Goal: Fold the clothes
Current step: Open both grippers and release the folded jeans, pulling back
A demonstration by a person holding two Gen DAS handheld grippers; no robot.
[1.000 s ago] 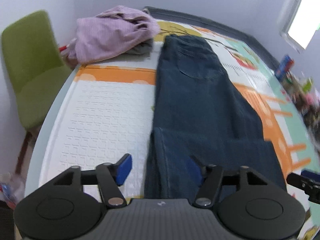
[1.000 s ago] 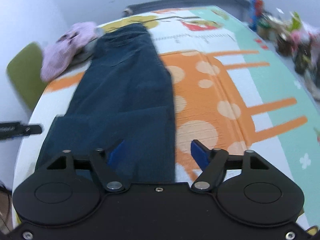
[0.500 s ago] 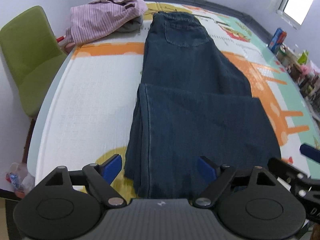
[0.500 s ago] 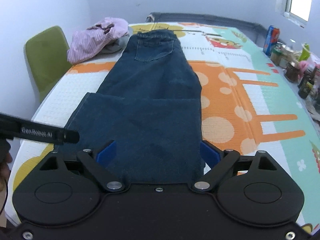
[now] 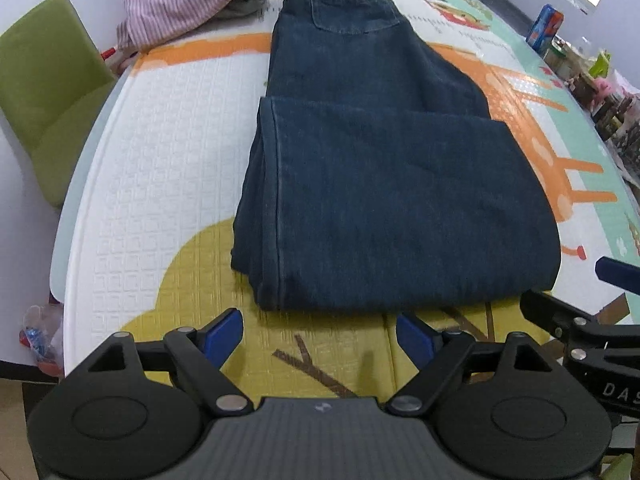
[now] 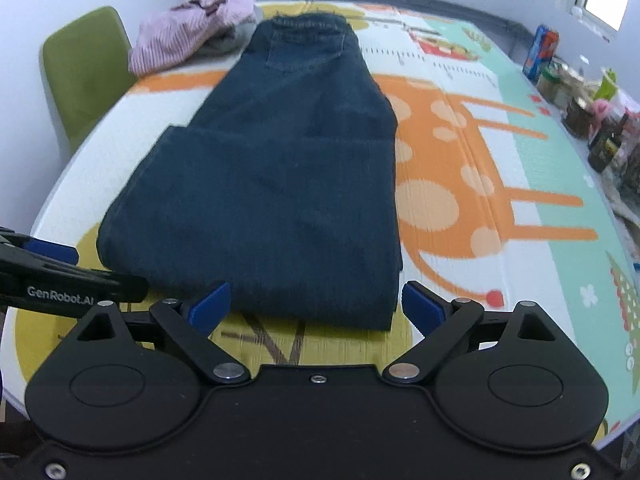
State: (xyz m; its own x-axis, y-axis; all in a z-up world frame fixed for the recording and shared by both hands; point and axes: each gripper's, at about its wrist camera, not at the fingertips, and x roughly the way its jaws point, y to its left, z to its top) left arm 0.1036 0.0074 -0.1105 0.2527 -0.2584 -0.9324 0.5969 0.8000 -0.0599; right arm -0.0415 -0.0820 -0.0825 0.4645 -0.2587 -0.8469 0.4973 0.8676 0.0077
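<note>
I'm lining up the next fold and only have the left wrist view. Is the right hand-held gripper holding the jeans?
Observer: No. The right hand-held gripper is open, with nothing between its pads.
Operator: Where is the fabric from it?
Observer: The jeans' near folded edge lies just beyond those pads, flat on the mat.
Operator: And my side, seen from there?
Observer: The left hand-held gripper sits beside the jeans' near left corner; whether it touches, I cannot tell.

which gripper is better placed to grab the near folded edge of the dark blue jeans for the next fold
Left, probably, by a little. The left gripper faces the near-left corner of the dark blue denim jeans. The right gripper is open at the near-right part. Both are close; neither touches.
</note>
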